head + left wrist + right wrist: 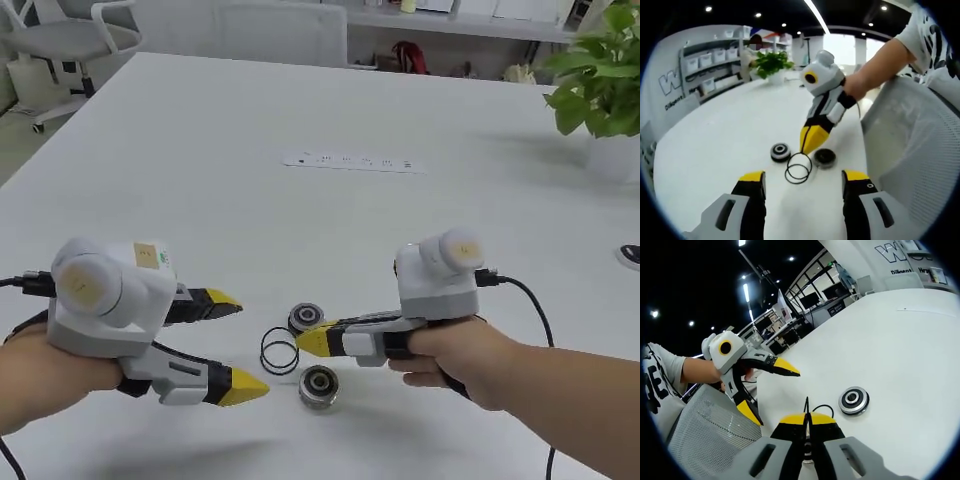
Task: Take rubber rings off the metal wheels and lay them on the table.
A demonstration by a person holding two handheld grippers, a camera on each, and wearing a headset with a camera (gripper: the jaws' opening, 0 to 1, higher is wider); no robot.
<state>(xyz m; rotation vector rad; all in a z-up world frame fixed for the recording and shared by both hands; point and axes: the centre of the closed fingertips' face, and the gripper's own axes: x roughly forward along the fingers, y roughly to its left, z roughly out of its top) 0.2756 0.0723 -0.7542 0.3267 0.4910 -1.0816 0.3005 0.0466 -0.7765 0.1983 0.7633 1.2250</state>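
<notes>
Two thin black rubber rings (279,352) lie overlapped on the white table (300,210), between two metal wheels. One wheel (306,318) sits just behind them and the other wheel (318,386) just in front. My right gripper (312,342) is shut, its yellow tip pinching the edge of a ring (822,407); a wheel (854,400) lies to its right. My left gripper (235,343) is open and holds nothing, its jaws pointing at the rings (798,170) from a short way off. The left gripper view also takes in both wheels (780,151) (825,157) and the right gripper (810,142).
A flush power strip (347,161) lies in the table's middle. A potted plant (600,80) stands at the far right corner, with a small dark object (630,255) at the right edge. An office chair (70,40) stands beyond the far left corner.
</notes>
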